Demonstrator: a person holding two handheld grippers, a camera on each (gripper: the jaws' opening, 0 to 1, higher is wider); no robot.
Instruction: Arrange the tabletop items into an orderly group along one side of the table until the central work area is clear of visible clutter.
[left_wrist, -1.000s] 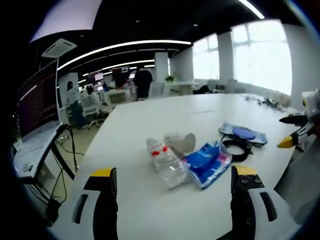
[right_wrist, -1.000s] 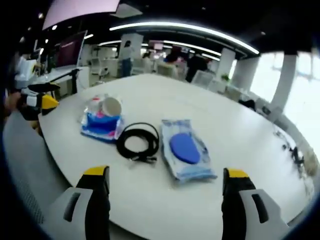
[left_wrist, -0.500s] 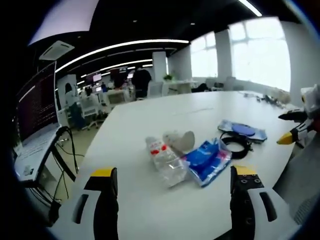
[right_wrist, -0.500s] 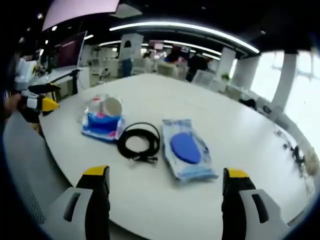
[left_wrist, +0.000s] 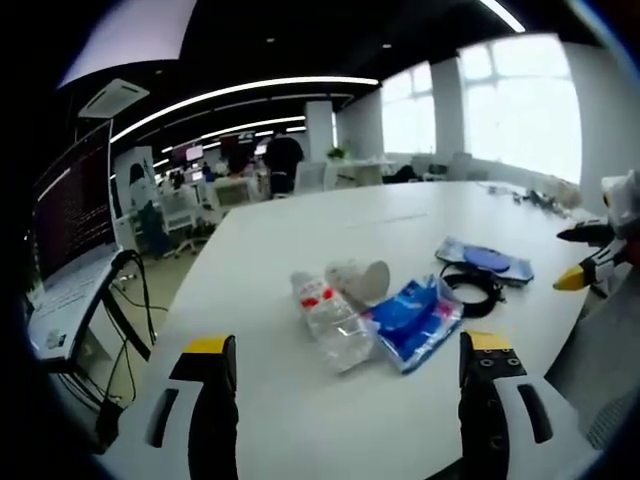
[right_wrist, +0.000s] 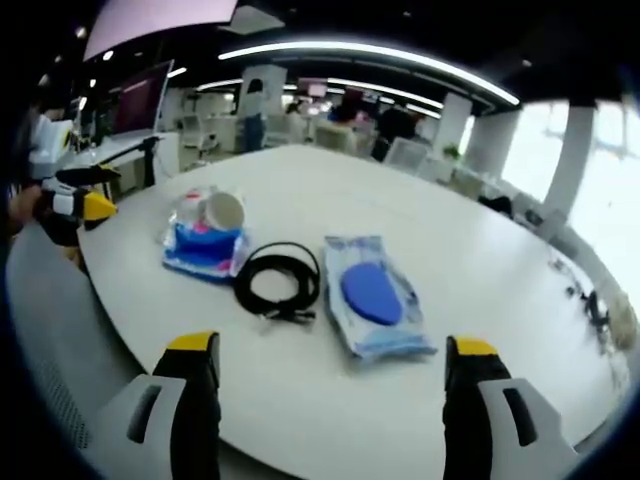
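With your left gripper (left_wrist: 340, 375) and right gripper (right_wrist: 325, 375) both spread wide and empty, nothing looks arranged yet: the plastic bottle (left_wrist: 330, 322), paper cup (left_wrist: 362, 281), blue pouch (left_wrist: 413, 322), cable coil (right_wrist: 277, 282) and blue-pad packet (right_wrist: 375, 305) lie loosely near your table (right_wrist: 420, 230) edge.

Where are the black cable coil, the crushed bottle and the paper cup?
cable coil (right_wrist: 277, 284), right gripper view, on the near side of the black loop.
bottle (left_wrist: 335, 322), left gripper view, on its clear crumpled body.
paper cup (left_wrist: 366, 280), left gripper view, on its white side.
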